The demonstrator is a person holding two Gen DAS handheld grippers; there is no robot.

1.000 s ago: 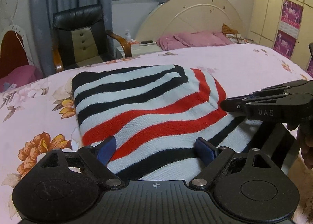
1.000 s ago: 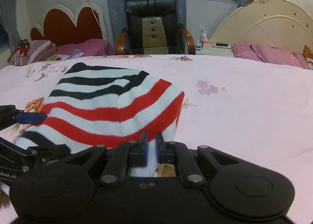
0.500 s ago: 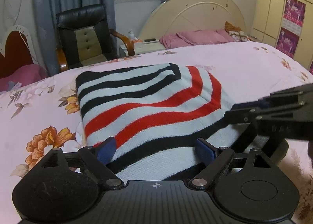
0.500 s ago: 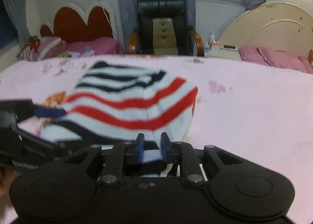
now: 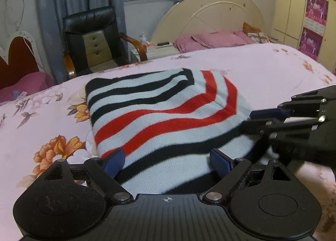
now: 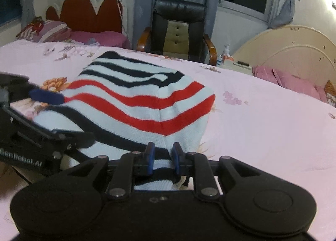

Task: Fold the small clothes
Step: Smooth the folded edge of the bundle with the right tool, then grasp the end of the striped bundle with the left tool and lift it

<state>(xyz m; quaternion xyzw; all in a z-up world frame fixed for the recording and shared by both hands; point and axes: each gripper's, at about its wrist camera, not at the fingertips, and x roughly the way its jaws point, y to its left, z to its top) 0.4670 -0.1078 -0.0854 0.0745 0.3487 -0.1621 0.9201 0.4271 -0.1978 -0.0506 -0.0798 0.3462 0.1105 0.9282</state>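
You have the striped sweater [image 5: 163,119] folded before both tongs, left tongs [image 5: 168,160] spread wide over its near edge, right tongs [image 6: 162,158] just parting off that hem, likely to release it.

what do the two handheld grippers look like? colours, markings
Both match: matte black plastic bodies, linkage arms with silver pivot screws, blue ribbed pads on the fingers. Left gripper has a small crosshair mark on its ribbed top; white lettering shows on its side. Right gripper looks identical.

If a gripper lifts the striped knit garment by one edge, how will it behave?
The striped knit garment would probably sag and unfold, since it drapes softly over the bed. It looks light. The fuzzy knit likely resists slipping from the pads.
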